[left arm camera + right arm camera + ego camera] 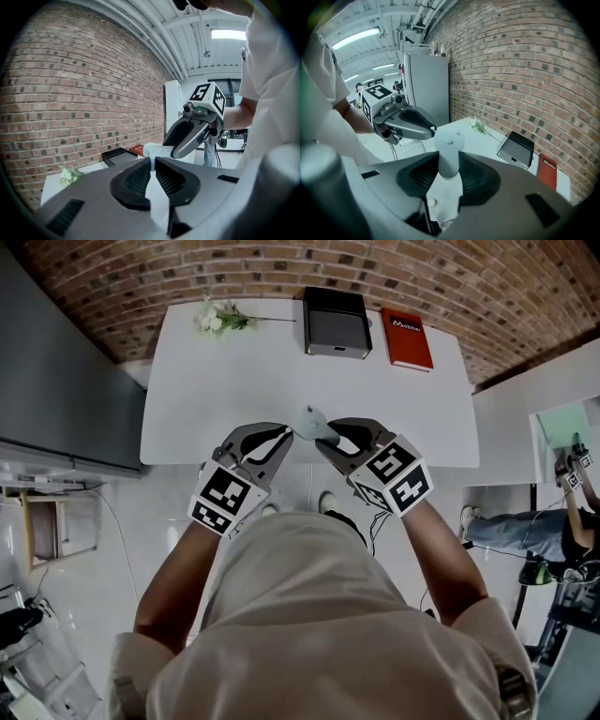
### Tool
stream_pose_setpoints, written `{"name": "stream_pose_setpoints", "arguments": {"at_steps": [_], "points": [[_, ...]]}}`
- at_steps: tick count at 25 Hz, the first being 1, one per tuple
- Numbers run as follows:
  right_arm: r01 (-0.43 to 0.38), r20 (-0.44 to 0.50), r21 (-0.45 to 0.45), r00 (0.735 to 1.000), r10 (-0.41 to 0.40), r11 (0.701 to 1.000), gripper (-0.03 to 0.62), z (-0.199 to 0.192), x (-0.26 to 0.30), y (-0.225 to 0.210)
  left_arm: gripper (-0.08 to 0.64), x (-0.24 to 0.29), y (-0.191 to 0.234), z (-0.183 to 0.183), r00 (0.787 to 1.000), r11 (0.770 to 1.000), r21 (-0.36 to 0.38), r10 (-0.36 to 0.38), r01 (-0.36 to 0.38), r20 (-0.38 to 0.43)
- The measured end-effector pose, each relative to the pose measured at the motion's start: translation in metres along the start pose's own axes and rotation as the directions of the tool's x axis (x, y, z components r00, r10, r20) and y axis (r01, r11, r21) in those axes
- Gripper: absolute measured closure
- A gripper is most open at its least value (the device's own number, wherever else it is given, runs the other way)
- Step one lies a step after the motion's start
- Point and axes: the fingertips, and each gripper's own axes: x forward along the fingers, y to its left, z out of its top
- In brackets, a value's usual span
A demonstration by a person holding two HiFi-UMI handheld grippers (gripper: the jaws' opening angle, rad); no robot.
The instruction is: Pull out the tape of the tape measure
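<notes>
The white worktop stands against a brick wall; along its far edge sit a black box, a red book just right of it, and a sprig of flowers well to its left; whether the box holds anything I cannot tell. A broad stretch of white surface lies between those things and the near edge. Above that near edge, at its middle, the two grippers meet tip to tip. The right gripper has its fingers clenched on the pale tape measure, held upright; the left gripper has its fingers nearly together, pinching the thin tape tip just beside the case.
</notes>
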Motion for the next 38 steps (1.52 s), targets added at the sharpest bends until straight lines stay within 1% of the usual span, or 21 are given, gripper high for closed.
{"name": "stream_pose_setpoints", "arguments": {"at_steps": [5,9,17,24,33,38], "points": [[0.018,-0.003,0.005,1.000,-0.018,1.000,0.454,-0.001,0.003,-0.004,0.531,-0.005,0.001,-0.003,1.000,1.000,-0.009,0.002,-0.002,-0.003],[0.024,-0.003,0.053,1.000,-0.023,0.998,0.454,-0.005,0.001,-0.018,0.531,-0.010,0.003,-0.007,1.000,0.999,-0.033,0.004,-0.004,-0.002],[0.025,-0.009,0.050,1.000,-0.025,0.998,0.454,-0.005,0.000,-0.018,0.532,-0.015,0.001,-0.007,1.000,0.999,-0.042,-0.005,0.005,0.000],[0.073,-0.027,0.051,0.997,-0.072,0.996,0.454,-0.013,-0.001,-0.030,0.532,-0.025,-0.002,-0.016,1.000,0.999,-0.043,-0.011,0.010,-0.017],[0.066,-0.026,0.069,0.998,-0.064,0.995,0.454,-0.012,0.002,-0.031,0.532,-0.031,0.001,-0.018,1.000,0.999,-0.047,-0.004,0.003,-0.009],[0.102,-0.040,0.078,0.994,-0.099,0.992,0.454,-0.016,0.000,-0.043,0.532,-0.037,0.001,-0.022,1.000,0.999,-0.052,0.001,-0.002,-0.017]]}}
